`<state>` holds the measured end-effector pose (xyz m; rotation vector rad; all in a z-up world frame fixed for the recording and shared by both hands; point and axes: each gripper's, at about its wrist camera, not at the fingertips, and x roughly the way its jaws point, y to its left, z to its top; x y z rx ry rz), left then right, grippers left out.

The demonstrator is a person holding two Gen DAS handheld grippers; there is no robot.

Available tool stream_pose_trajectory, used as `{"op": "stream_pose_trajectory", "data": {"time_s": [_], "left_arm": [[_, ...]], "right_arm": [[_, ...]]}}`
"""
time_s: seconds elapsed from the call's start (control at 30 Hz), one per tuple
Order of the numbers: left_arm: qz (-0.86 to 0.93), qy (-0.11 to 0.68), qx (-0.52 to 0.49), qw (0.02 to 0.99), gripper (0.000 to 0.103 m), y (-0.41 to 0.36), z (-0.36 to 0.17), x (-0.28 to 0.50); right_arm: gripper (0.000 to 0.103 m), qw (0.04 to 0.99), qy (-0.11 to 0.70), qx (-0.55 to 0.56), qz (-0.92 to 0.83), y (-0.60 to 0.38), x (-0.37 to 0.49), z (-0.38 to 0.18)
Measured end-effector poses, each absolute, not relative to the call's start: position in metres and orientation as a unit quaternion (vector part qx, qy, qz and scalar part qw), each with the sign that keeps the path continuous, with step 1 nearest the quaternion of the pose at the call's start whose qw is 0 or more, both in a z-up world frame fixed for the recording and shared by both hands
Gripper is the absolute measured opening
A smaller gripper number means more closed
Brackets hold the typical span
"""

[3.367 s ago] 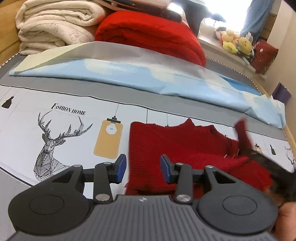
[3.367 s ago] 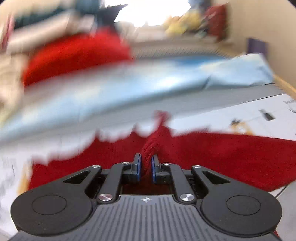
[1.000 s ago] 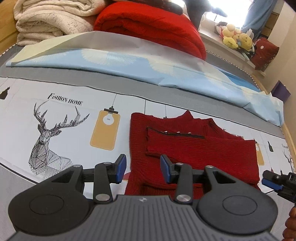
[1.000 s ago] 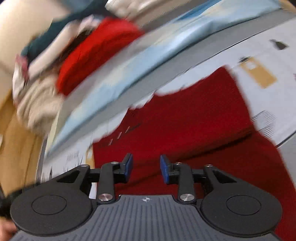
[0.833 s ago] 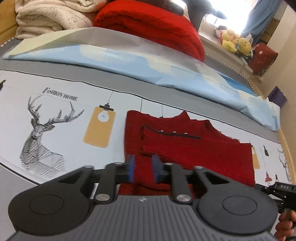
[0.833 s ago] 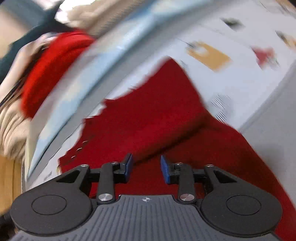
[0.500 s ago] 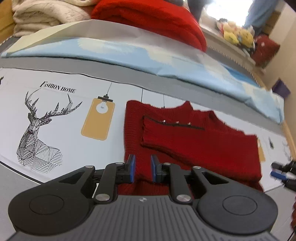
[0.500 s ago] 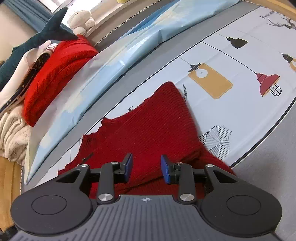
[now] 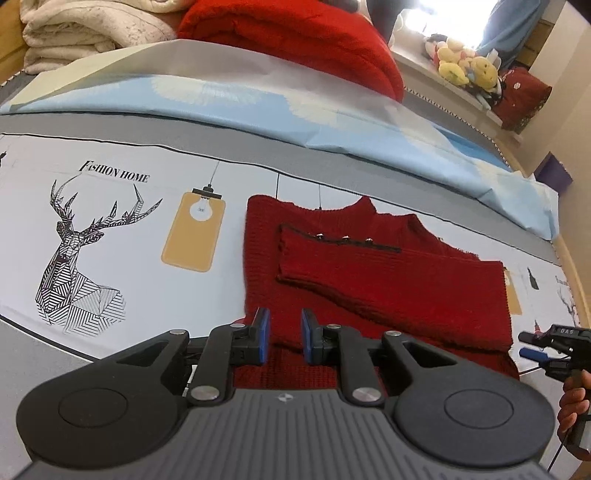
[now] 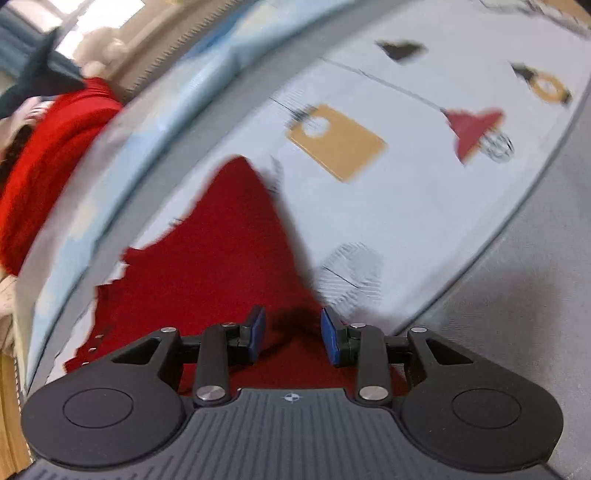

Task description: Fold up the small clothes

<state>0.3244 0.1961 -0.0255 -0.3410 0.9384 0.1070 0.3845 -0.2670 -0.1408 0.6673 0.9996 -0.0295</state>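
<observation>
Jaws of left gripper (image 9: pixel 283 340) stand much narrower than a sec ago: wide apart then, now only a slim gap between blue pads, w/ near left hem of the dark red ribbed knit sweater (image 9: pixel 373 273) showing in that gap. Can't tell if pads actually pinch the knit. Left view otherwise barely shifted. Right gripper (image 10: pixel 292 335) has swung round & dropped closer to the bed since a sec ago; gap unchanged, moderately wide, pads not pressing anything. Right view blurred by motion.

Sweater: small, lies flat on white printed bedsheet (image 9: pixel 110 236) w/ deer drawing, lamp motifs & "FASHION HOME" lettering. Neck points toward far side. One sleeve is folded across the chest, running left-right, cuff end toward left; dark trim line w/ three small metal studs along its upper edge. Bottom hem nearest the cameras. Right edge straight, lower right corner slightly bulged.

Rel. to tongs: left gripper sits at lower left corner of sweater, hem right at/between its tips. Right gripper hovers over lower right corner, red knit (image 10: pixel 221 258) under & between its open fingers; in left view its tips (image 9: pixel 535 345) appear just beside the sweater's right hem, hand (image 9: pixel 574 398) behind.

Background: light blue duvet (image 9: pixel 332 122), bright red folded blanket (image 9: pixel 295 40), cream folded blanket (image 9: pixel 88 33), plush toys (image 9: pixel 465 68) on sill.
</observation>
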Motion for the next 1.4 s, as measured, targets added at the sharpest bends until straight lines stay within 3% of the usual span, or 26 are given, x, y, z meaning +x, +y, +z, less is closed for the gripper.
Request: {"op": "stream_pose_trajectory", "data": {"time_s": [0.37, 0.4, 0.43, 0.47, 0.67, 0.77, 0.83, 1.0, 1.1, 1.17, 1.27, 1.4], "left_arm": [[0.053, 0.442, -0.173, 0.878, 0.018, 0.194, -0.015, 0.325], [0.051, 0.438, -0.176, 0.880, 0.018, 0.193, -0.010, 0.325], [0.048, 0.433, -0.179, 0.882, 0.018, 0.193, -0.006, 0.325], [0.044, 0.427, -0.180, 0.885, 0.018, 0.192, -0.002, 0.325], [0.035, 0.425, -0.180, 0.886, 0.018, 0.190, 0.002, 0.326], [0.033, 0.429, -0.175, 0.885, 0.018, 0.190, -0.001, 0.325], [0.032, 0.430, -0.175, 0.885, 0.018, 0.193, -0.001, 0.324], [0.035, 0.429, -0.177, 0.885, 0.018, 0.197, -0.001, 0.322], [0.034, 0.430, -0.175, 0.885, 0.018, 0.197, -0.002, 0.321], [0.033, 0.432, -0.171, 0.885, 0.018, 0.196, -0.002, 0.319], [0.033, 0.433, -0.168, 0.885, 0.018, 0.197, -0.001, 0.317], [0.037, 0.426, -0.171, 0.887, 0.018, 0.205, 0.005, 0.313]], "right_arm": [[0.036, 0.785, 0.488, 0.382, -0.018, -0.253, 0.388, -0.167], [0.033, 0.789, 0.483, 0.379, -0.017, -0.253, 0.388, -0.167], [0.020, 0.793, 0.478, 0.376, -0.020, -0.253, 0.387, -0.166], [0.016, 0.796, 0.473, 0.377, -0.022, -0.254, 0.386, -0.166], [0.013, 0.808, 0.442, 0.385, -0.058, -0.264, 0.380, -0.159], [0.014, 0.804, 0.449, 0.381, -0.078, -0.271, 0.382, -0.164], [0.023, 0.797, 0.462, 0.381, -0.080, -0.267, 0.379, -0.163], [0.024, 0.844, 0.436, 0.307, -0.063, -0.235, 0.363, -0.122], [0.034, 0.887, 0.382, 0.257, -0.026, -0.224, 0.372, -0.109], [0.042, 0.882, 0.398, 0.251, -0.003, -0.226, 0.387, -0.127], [0.029, 0.847, 0.460, 0.265, -0.014, -0.238, 0.393, -0.164], [0.035, 0.875, 0.429, 0.222, 0.012, -0.228, 0.381, -0.142]]}}
